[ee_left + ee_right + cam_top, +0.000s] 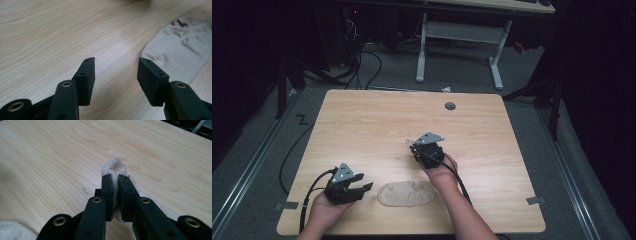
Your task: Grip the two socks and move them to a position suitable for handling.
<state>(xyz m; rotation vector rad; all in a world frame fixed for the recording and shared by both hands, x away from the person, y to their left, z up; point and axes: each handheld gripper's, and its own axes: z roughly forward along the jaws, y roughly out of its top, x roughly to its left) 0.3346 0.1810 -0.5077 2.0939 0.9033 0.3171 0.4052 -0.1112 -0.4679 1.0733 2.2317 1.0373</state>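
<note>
A beige sock lies flat near the table's front edge, and in the left gripper view the sock is ahead to the right. My left gripper rests just left of it, jaws wide open, bare wood between them. My right gripper is held above the middle of the table, shut on a fold of pale sock fabric that bulges past the tips and trails back under the jaws. Whether this fabric belongs to the flat sock I cannot tell.
The wooden table has a round cable hole at the back right. Tape tabs stick out at its front corners. Beyond it stands a white desk frame with cables on the grey floor.
</note>
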